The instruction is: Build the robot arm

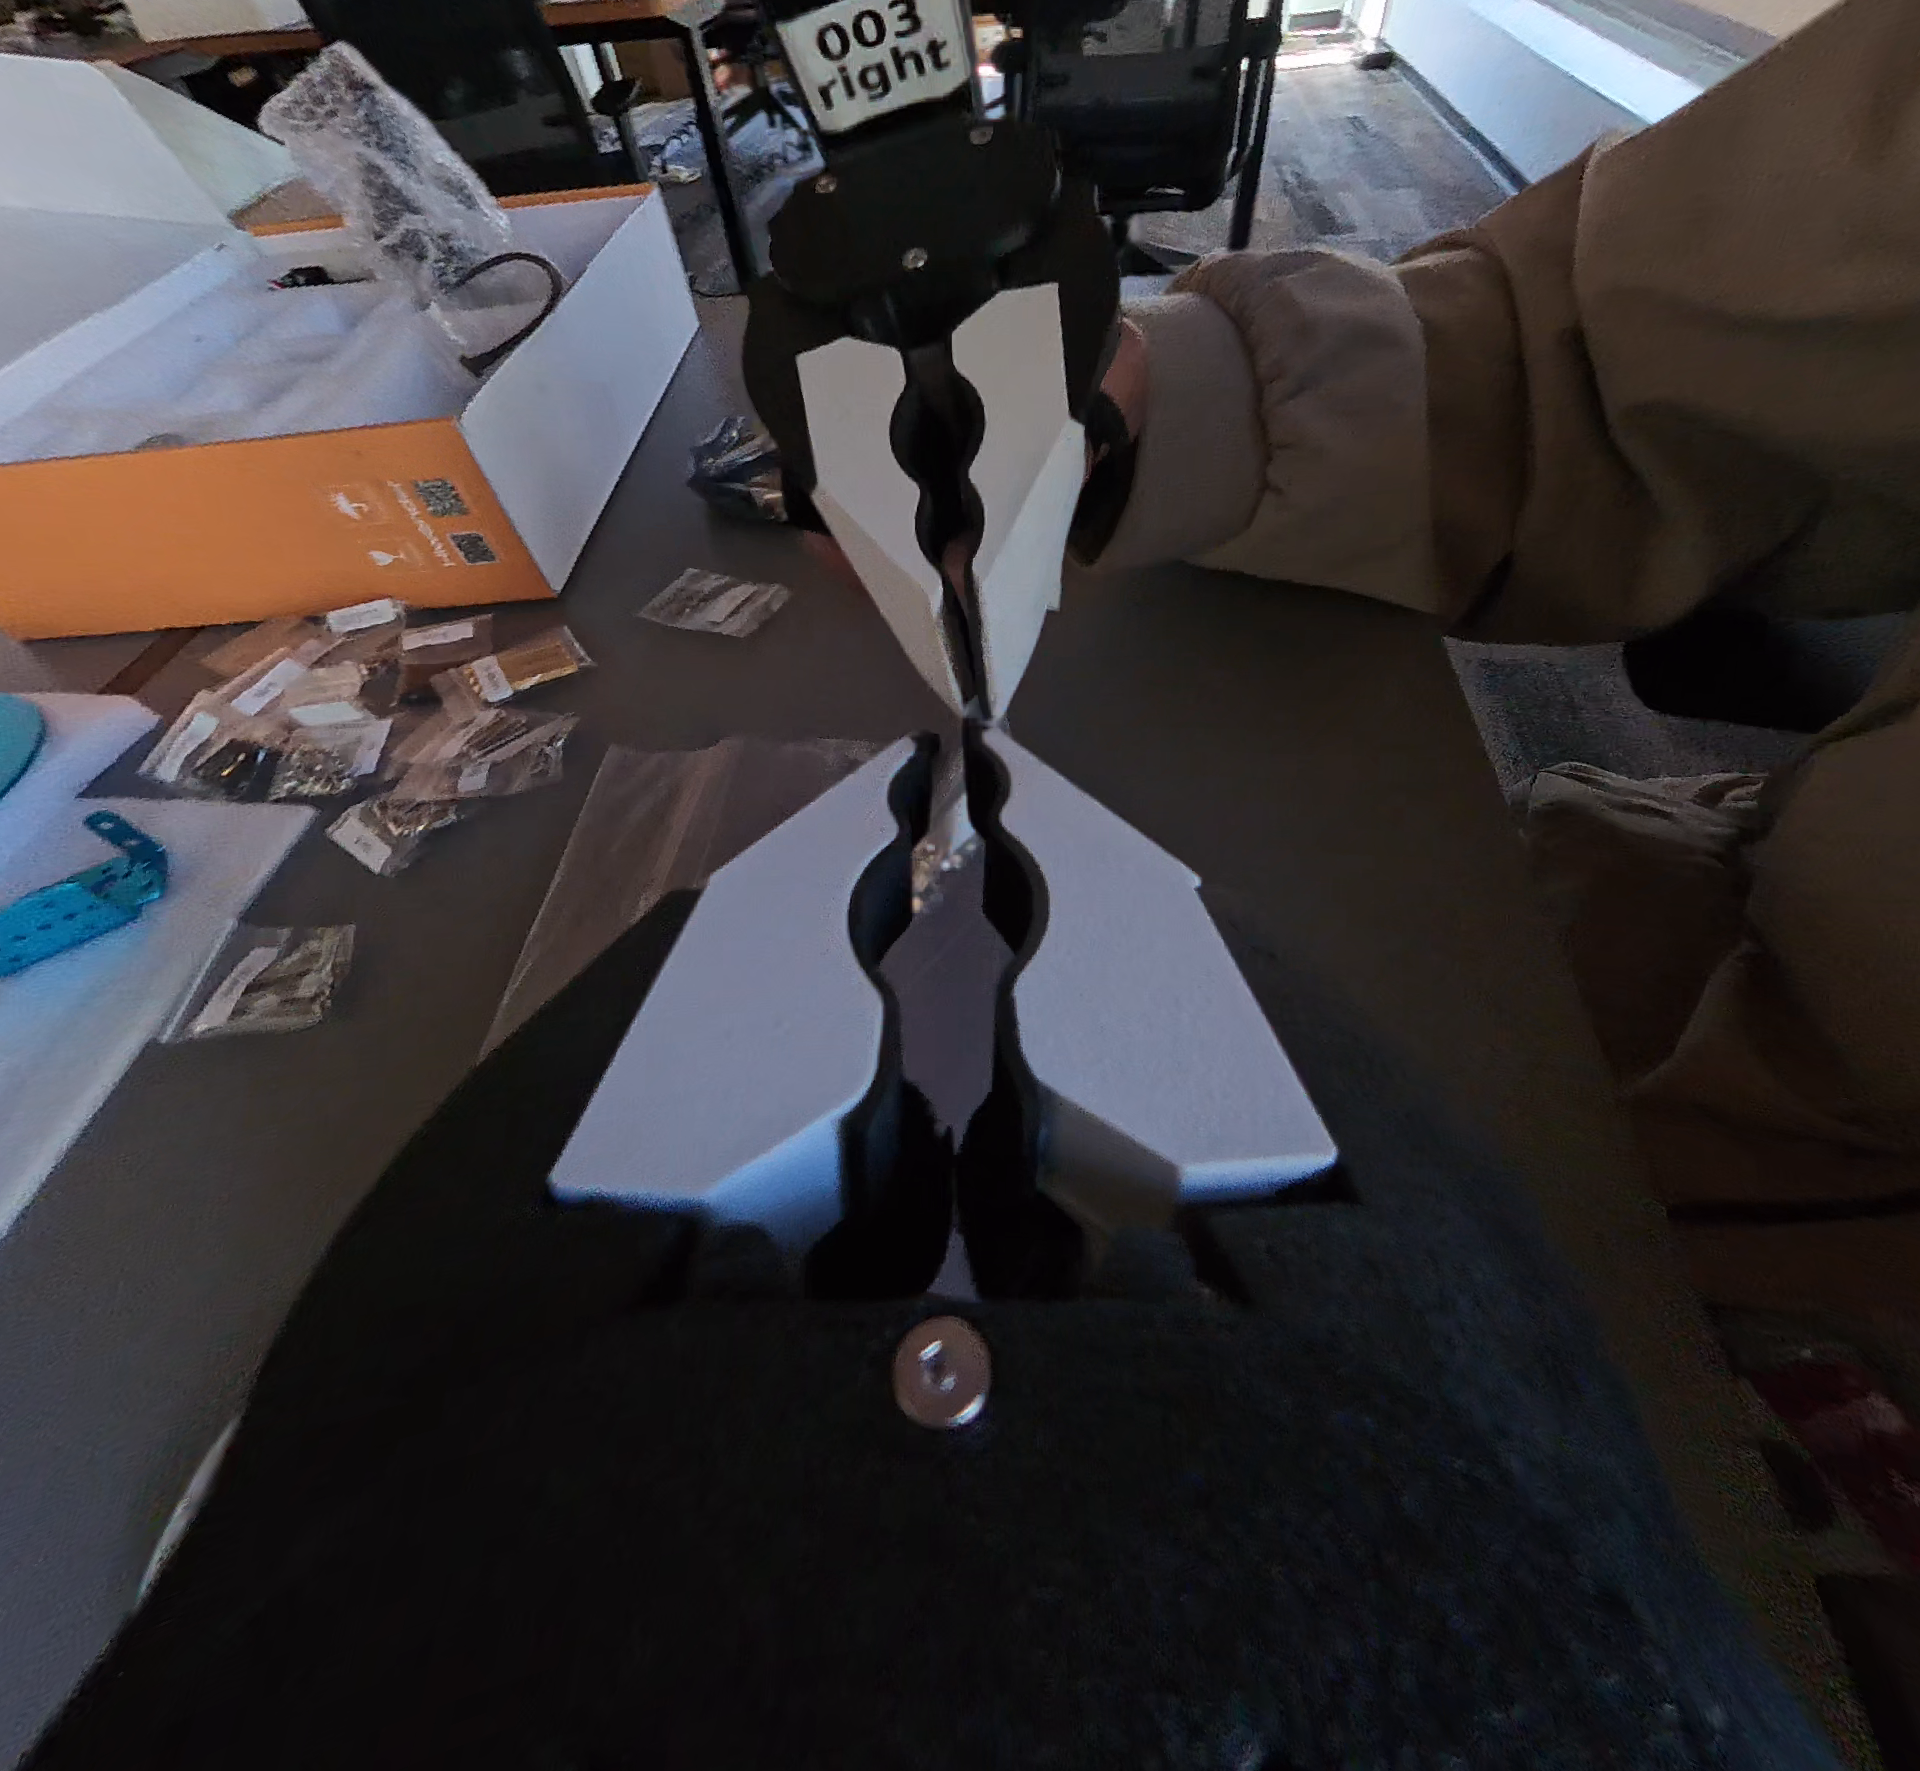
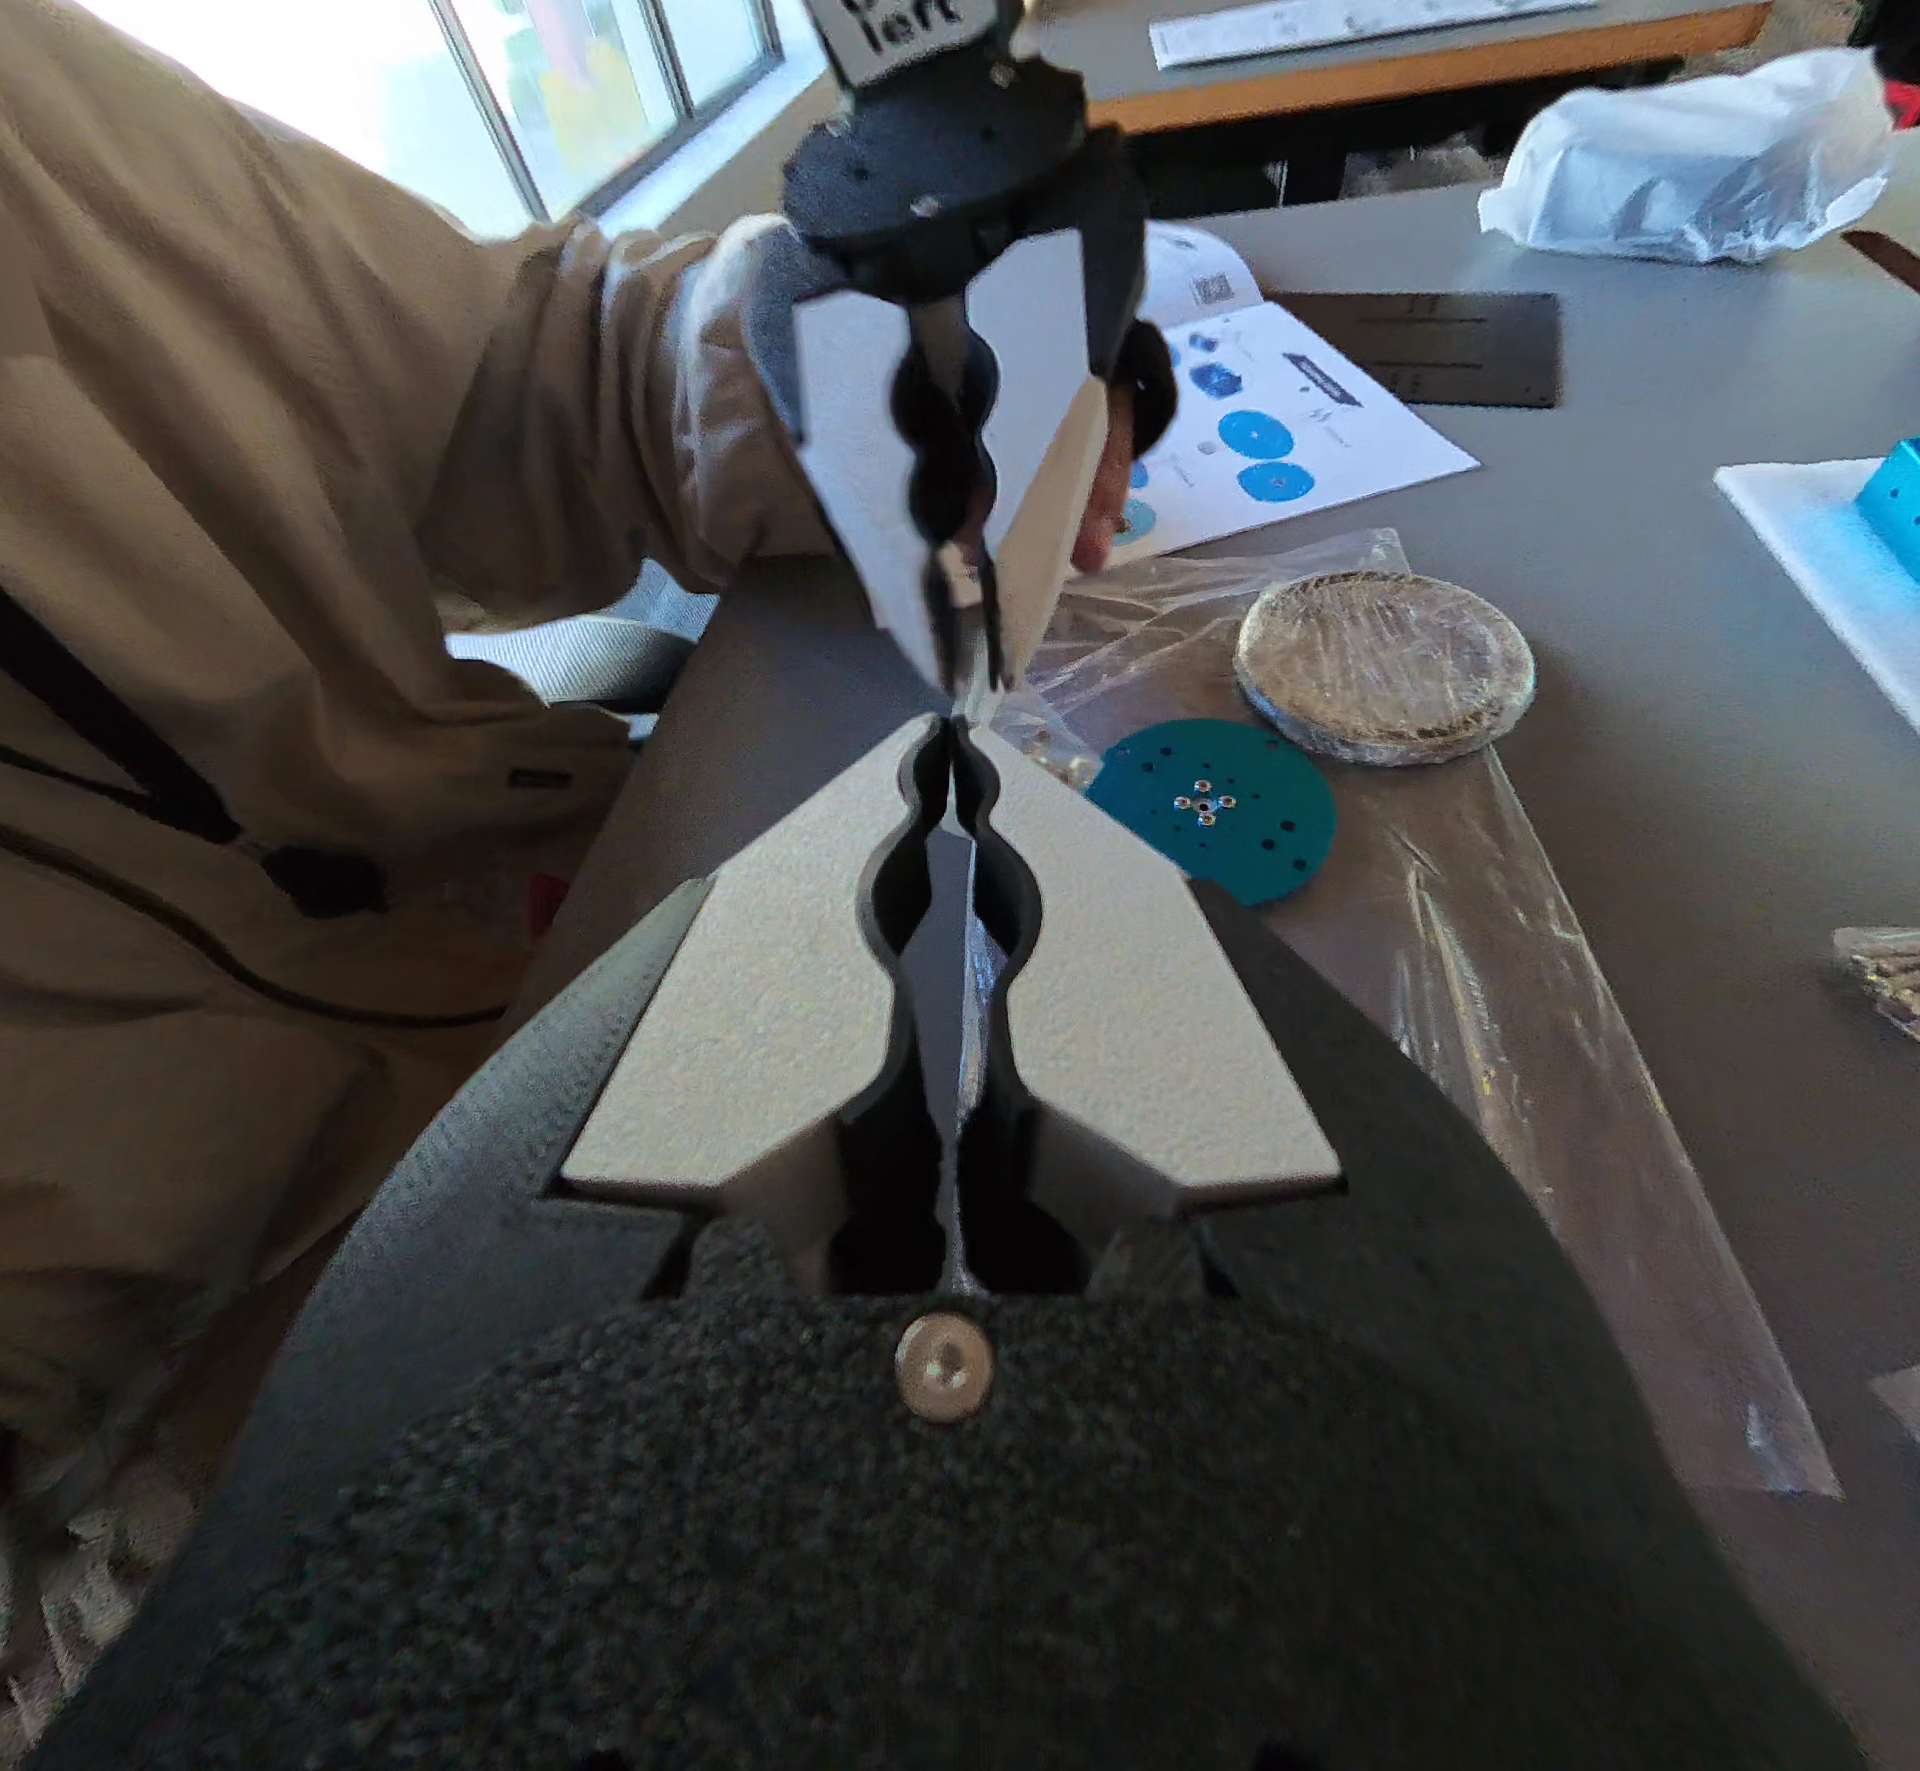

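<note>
My left gripper [image 1: 961, 734] and my right gripper [image 2: 951, 734] meet tip to tip above the dark table [image 1: 1247, 838]. Both have their jaws closed. They pinch a small clear bag of silver hardware [image 2: 1044, 757] between them; it shows as a thin clear edge between the right gripper's fingers and as a glint inside the left gripper's jaws [image 1: 935, 864]. The right gripper [image 1: 971, 693] faces me in the left wrist view, held by a hand in a tan sleeve [image 1: 1455, 433]. The left gripper [image 2: 971, 677] faces me in the right wrist view.
An open orange-and-white box [image 1: 312, 526] with bubble wrap [image 1: 374, 163], several small hardware bags [image 1: 364, 734] and a blue bracket [image 1: 83, 890] lie to one side. A teal disc [image 2: 1216, 807], a wrapped round part [image 2: 1382, 672], an instruction sheet [image 2: 1320, 433] and a clear plastic sheet [image 2: 1558, 1150] lie on the other. My two grippers' fingertips are within a few centimetres of each other. Left tips and right tips are each some 15 centimetres from the teal disc [image 2: 1216, 807].
</note>
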`<state>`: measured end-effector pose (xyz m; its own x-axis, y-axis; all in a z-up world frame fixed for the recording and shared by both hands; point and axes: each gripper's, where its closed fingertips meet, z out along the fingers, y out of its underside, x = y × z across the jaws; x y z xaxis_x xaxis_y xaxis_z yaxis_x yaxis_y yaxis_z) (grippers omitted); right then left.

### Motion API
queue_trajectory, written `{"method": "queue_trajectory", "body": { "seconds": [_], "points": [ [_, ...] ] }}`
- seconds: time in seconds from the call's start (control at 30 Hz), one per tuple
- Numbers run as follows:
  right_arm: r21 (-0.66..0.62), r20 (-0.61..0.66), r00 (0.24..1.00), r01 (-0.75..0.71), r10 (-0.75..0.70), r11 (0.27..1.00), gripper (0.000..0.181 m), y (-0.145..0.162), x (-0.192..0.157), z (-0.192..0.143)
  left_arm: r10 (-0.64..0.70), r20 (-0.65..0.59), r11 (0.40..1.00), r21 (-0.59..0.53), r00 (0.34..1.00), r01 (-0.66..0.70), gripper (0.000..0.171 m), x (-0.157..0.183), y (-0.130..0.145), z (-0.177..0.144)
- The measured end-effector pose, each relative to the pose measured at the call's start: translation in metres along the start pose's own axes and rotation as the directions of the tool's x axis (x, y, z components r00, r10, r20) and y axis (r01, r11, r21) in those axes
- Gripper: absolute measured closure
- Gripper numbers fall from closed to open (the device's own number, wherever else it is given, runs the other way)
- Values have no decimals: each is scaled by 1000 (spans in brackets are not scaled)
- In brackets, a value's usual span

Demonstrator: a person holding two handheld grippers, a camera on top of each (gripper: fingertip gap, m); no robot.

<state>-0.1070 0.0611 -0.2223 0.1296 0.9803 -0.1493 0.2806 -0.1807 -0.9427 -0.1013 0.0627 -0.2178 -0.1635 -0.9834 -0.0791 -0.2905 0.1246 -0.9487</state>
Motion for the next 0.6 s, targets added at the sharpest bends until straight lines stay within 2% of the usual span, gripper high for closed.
{"method": "queue_trajectory", "body": {
  "seconds": [0.07, 0.27, 0.43, 0.6],
  "points": [
    [14, -14, 1000, -21, 22, 1000, 181, 5, 5, -6, 4, -21, 1000, 26, 1000, -3, 171, -3, -3, 8],
    [4, -65, 998, 11, -10, 1000, 181, 6, 12, -16, -24, -3, 986, 162, 1000, 24, 171, -5, -7, 13],
    [135, -110, 993, 55, -40, 989, 177, -3, 20, -16, -74, 45, 962, 267, 996, 59, 171, -23, -6, -2],
    [263, -66, 995, -59, 79, 963, 166, -13, 27, -19, -184, 51, 920, 361, 982, 153, 171, -43, -8, -25]
  ]
}}
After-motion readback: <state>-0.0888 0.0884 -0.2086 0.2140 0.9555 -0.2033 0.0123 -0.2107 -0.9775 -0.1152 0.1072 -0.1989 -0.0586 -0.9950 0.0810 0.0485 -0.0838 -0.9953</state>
